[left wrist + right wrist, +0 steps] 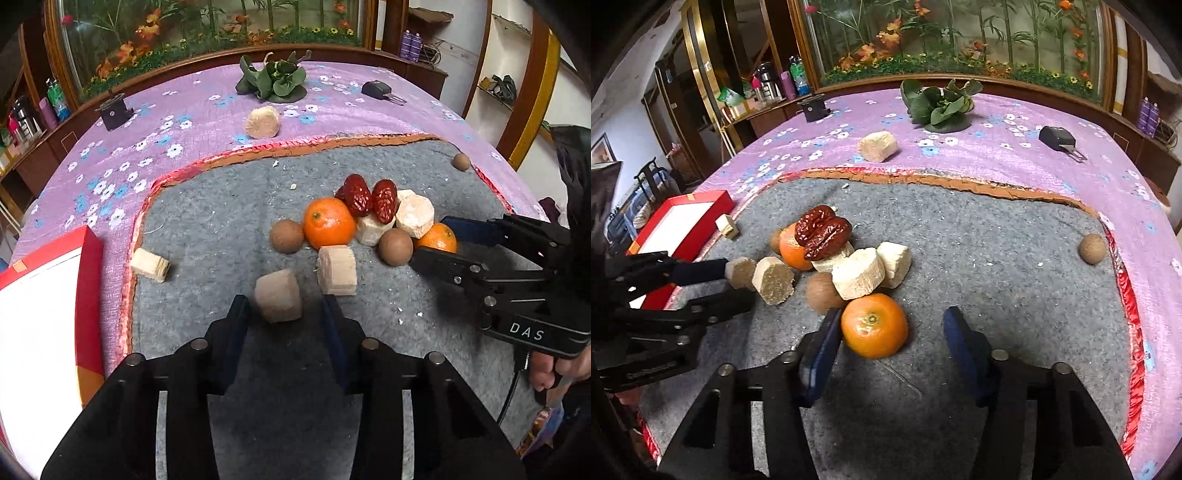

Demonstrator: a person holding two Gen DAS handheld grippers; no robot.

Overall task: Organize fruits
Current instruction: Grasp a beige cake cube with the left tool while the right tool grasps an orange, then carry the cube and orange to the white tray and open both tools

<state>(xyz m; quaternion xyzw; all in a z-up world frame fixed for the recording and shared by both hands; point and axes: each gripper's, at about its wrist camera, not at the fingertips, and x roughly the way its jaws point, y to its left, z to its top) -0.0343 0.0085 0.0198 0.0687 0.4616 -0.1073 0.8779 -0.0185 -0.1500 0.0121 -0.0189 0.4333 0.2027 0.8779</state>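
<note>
Straddling a cane chunk (277,295), left fingers (236,321) gape; right fingers (820,339) half-open, brushing orange (874,325), empty — it could roll.

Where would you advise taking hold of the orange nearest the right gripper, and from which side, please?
Grip the orange across its widest middle, from the near side and above, where the right gripper already straddles it. It is round, stem end tilted toward the camera, so any opposite pair of sides should serve. Its far side leans on a pale chunk and a brown fruit, blocking that approach.
</note>
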